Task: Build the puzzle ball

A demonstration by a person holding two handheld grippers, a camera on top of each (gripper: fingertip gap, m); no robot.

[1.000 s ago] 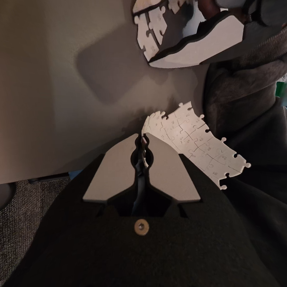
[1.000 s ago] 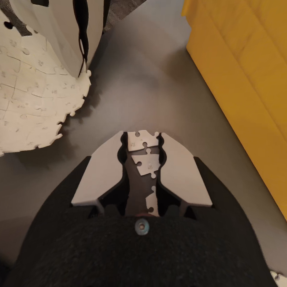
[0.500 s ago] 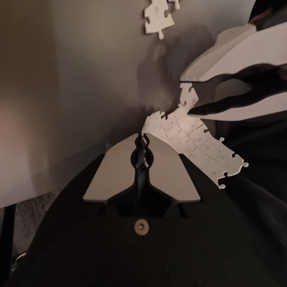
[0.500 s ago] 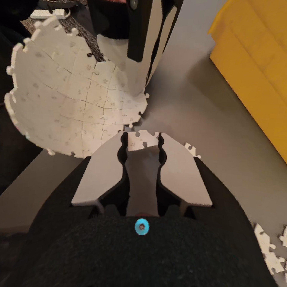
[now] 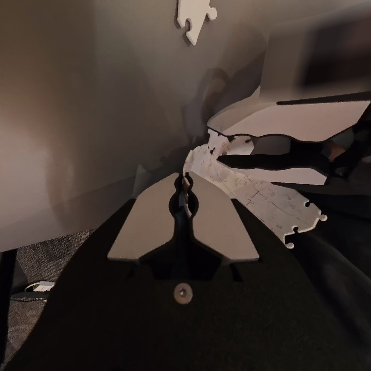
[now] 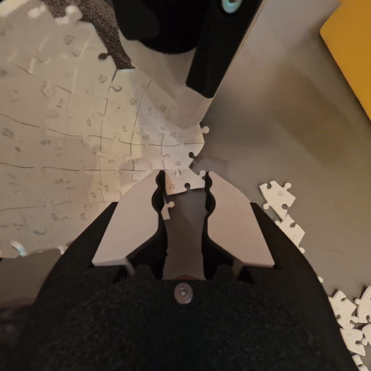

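My left hand-held gripper (image 5: 185, 179) has its jaws drawn almost together, pinching the thin edge of the curved puzzle shell (image 5: 267, 202), a white sheet of joined pieces that bows away to the right of the fingers with its knobbed rim hanging free over dark ground. In the right wrist view that same shell (image 6: 70, 140) fills the left half, its inner face showing the seams between pieces, and the left tool's black body and pale finger come down onto its upper right edge. Far up on the grey counter (image 5: 80, 100) in the left wrist view lies one loose white piece (image 5: 195, 19). Moving right, my right hand-held gripper (image 6: 185, 173) is set narrow, not fully closed, its two fingertips holding a single puzzle piece (image 6: 183, 181) by its sides; the piece sits right at the shell's lower right rim, touching or just short of it, I cannot tell which. From the left camera I see that gripper (image 5: 212, 147) coming in from the right with the piece between its tips against the shell's top edge. Further right on the counter (image 6: 271, 120) lie scattered loose pieces (image 6: 280, 195), more heaped at the lower right corner (image 6: 353, 313), and a yellow bin (image 6: 353, 60) stands at the upper right.
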